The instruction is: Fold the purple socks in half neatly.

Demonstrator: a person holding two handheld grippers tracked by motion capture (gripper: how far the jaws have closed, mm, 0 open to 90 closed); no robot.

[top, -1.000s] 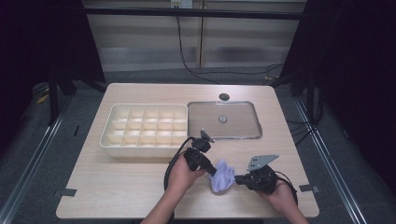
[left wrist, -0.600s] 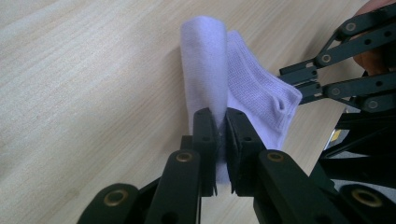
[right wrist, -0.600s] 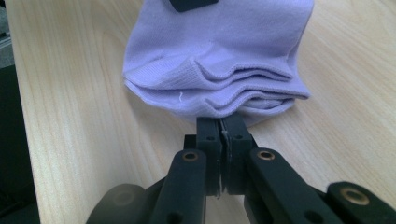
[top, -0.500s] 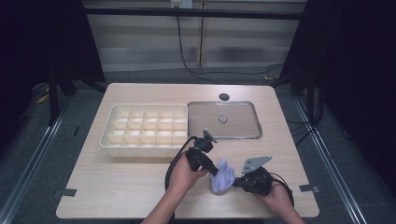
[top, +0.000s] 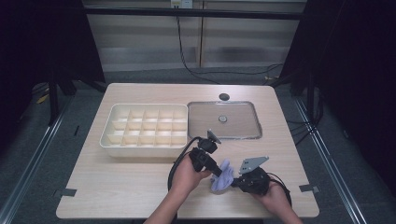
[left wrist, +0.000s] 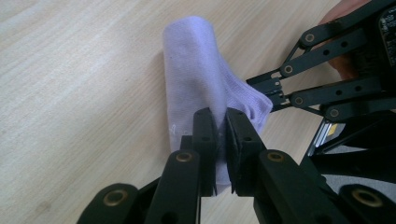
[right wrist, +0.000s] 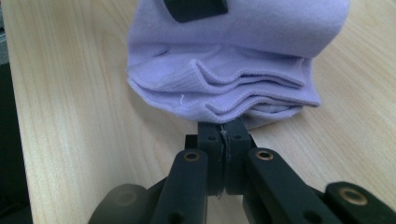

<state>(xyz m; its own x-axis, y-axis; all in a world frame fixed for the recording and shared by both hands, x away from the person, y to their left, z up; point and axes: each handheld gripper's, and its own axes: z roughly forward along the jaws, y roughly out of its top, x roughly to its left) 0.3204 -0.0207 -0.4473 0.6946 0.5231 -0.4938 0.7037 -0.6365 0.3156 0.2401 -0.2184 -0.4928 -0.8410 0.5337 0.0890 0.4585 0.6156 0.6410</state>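
Down at the near edge of the table (top: 116, 186), both grippers are pinching a folded lavender sock (top: 222, 175): the left gripper (left wrist: 221, 140) is clamping its fold, the right gripper (right wrist: 223, 135) is nipping its cuff edge. Farther back, a compartment tray (top: 144, 131) and a metal lid (top: 224, 120) are lying side by side.

Light wood-grain table (top: 116, 186). On it: cream compartmented tray (top: 145, 130) left of centre, flat metal-rimmed tray (top: 224, 119) just beside it on the right, small dark disc (top: 224, 96) near far edge, folded lavender sock (top: 223, 176) near front edge
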